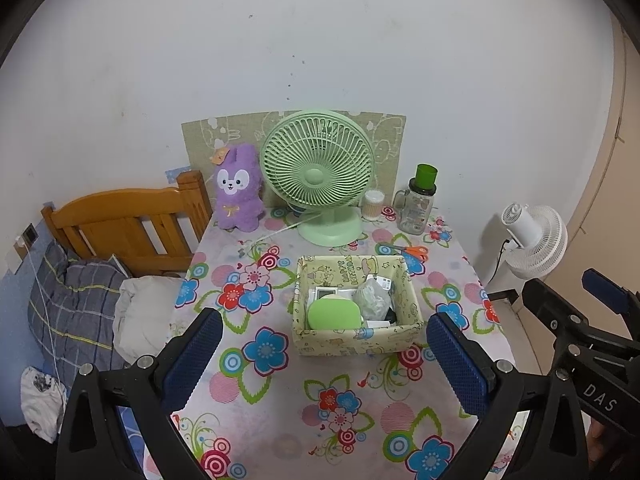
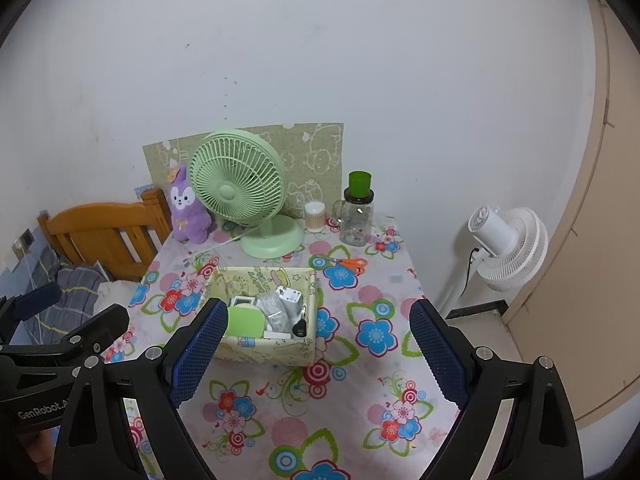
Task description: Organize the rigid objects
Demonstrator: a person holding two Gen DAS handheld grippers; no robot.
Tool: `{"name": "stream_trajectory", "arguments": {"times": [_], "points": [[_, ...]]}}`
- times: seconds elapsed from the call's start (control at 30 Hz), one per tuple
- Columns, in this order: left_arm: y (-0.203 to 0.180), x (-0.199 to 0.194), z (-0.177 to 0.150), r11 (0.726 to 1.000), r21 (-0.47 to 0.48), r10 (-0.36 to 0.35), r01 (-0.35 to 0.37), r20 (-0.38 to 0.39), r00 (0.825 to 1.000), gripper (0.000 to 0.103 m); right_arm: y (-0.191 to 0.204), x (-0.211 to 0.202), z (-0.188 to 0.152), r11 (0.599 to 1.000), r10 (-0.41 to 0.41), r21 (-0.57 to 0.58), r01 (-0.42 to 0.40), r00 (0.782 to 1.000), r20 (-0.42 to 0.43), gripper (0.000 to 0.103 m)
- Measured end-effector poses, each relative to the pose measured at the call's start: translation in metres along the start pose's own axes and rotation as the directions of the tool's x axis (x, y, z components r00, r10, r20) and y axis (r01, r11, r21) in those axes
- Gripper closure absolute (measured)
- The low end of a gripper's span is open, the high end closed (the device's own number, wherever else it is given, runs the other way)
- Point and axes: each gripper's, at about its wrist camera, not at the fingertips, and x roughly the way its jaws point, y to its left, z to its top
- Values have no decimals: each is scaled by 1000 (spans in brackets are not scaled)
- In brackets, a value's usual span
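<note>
Both my claws hang spread and hold nothing: the left claw [image 1: 324, 344] above the near table [image 1: 280, 420], its fingers framing the box [image 1: 356, 340], and the right claw [image 2: 318, 338] just to its right, its left finger [image 2: 198, 354] covering the box's near left corner. Inside the box lie a green pad [image 1: 334, 314], a white gadget [image 1: 326, 292], a crumpled clear bag [image 1: 372, 298] and something small and black. Past it, well apart, orange scissors [image 1: 414, 251] lie flat on the cloth. Along the far edge stand a purple plush [image 1: 238, 188], a green fan [image 1: 318, 172] with its cord trailing left, a swab jar [image 1: 373, 204] and a bottle [image 1: 418, 204] with a green cap. A wooden headboard [image 1: 120, 228] and bedding sit left of the table, a white fan [image 1: 536, 240] right.

My right view shows a white charger [image 2: 290, 300] and a black key fob [image 2: 300, 327] in the box, which the left view leaves unclear. Each view catches the other claw at its edge.
</note>
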Motion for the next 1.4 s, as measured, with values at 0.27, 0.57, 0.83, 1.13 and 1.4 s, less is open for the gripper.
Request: {"name": "stream_trajectory", "arguments": {"times": [0.27, 0.57, 0.83, 1.13, 1.4], "points": [[2, -1, 1, 999, -13, -29, 29, -1, 1000, 0, -1, 1, 0, 1000, -1, -3, 1, 1000, 5, 9], [-4, -6, 1, 1000, 12, -15, 14, 13, 1000, 0, -2, -4, 2, 1000, -3, -4, 3, 1000, 14, 9], [-6, -8, 2, 1000, 11, -16, 16, 19, 1000, 0, -3, -7, 3, 1000, -11, -9, 12, 1000, 21, 9], [-8, -10, 2, 1000, 17, -16, 16, 22, 1000, 0, -5, -8, 5, 1000, -12, -7, 12, 1000, 24, 9], [-11, -10, 3, 1000, 21, -9, 8, 27, 1000, 0, -6, -9, 6, 1000, -17, -3, 17, 1000, 25, 9]]}}
